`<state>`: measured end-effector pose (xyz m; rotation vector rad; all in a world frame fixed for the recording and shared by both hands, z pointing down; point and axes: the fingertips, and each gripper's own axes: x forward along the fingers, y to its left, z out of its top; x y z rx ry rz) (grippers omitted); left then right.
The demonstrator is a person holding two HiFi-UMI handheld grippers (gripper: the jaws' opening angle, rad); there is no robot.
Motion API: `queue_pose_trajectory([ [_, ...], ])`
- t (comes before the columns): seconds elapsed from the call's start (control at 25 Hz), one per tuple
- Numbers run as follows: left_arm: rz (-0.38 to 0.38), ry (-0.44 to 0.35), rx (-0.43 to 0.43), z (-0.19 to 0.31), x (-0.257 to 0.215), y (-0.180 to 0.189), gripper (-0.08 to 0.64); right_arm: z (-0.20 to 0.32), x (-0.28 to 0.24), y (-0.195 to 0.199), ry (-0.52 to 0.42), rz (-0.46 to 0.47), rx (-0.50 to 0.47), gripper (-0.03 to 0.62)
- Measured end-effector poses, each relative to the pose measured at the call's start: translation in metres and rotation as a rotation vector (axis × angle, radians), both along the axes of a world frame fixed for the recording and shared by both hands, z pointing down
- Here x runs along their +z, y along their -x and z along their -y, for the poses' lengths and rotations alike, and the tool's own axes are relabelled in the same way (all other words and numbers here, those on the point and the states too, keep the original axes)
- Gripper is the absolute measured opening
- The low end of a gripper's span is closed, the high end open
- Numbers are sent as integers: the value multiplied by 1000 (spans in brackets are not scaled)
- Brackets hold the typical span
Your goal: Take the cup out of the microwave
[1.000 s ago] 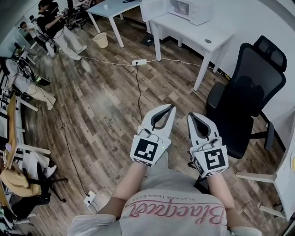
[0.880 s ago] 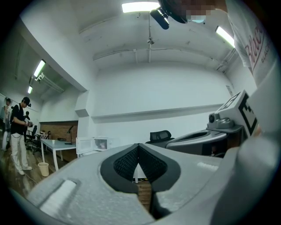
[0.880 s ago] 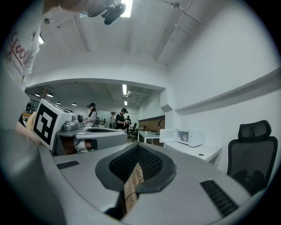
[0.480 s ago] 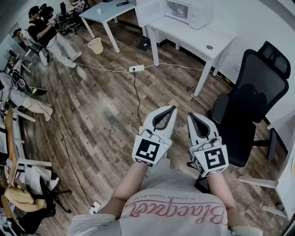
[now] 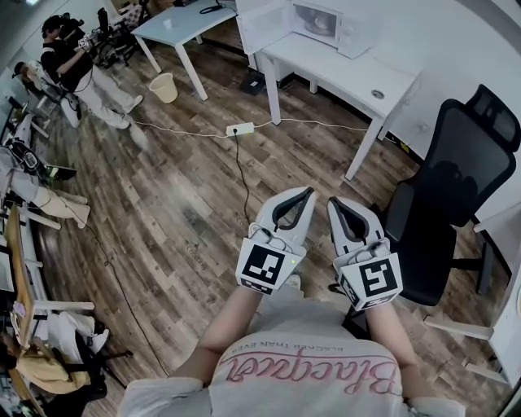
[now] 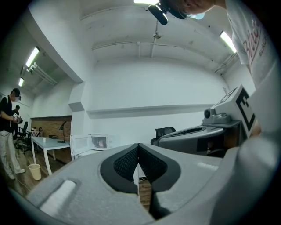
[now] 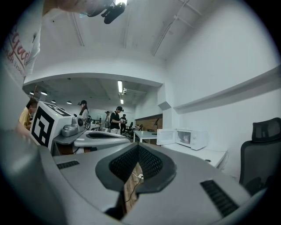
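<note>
The left tongs [image 5: 304, 195] and the right tongs [image 5: 334, 204] are side by side low in the middle of the frame, each pressed together and empty. The cup [image 5: 319, 19] stands inside the open microwave [image 5: 352, 32] on the white worktop [image 5: 358, 72] at top centre, well apart from both.

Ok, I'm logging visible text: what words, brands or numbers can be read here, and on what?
"BLACKER THAN EVER": small print on the shirt, upside down in the head view.
Large pink script on the shirt: begins "Blac", rest unclear.
Microwave: any label too small to read.
Marker cubes: square patterns only, no words.
</note>
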<state>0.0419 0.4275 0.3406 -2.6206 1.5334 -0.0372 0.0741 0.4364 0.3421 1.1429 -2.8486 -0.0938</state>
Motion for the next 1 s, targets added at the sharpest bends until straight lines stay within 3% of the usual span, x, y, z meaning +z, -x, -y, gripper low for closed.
queue_pose_trajectory([
  [0.56,-5,4,-25,63,4,26,3,70,3,6,23,1,86,9],
  [1.0,2,8,-60,131,3,39,3,135,5,17,33,15,59,9],
])
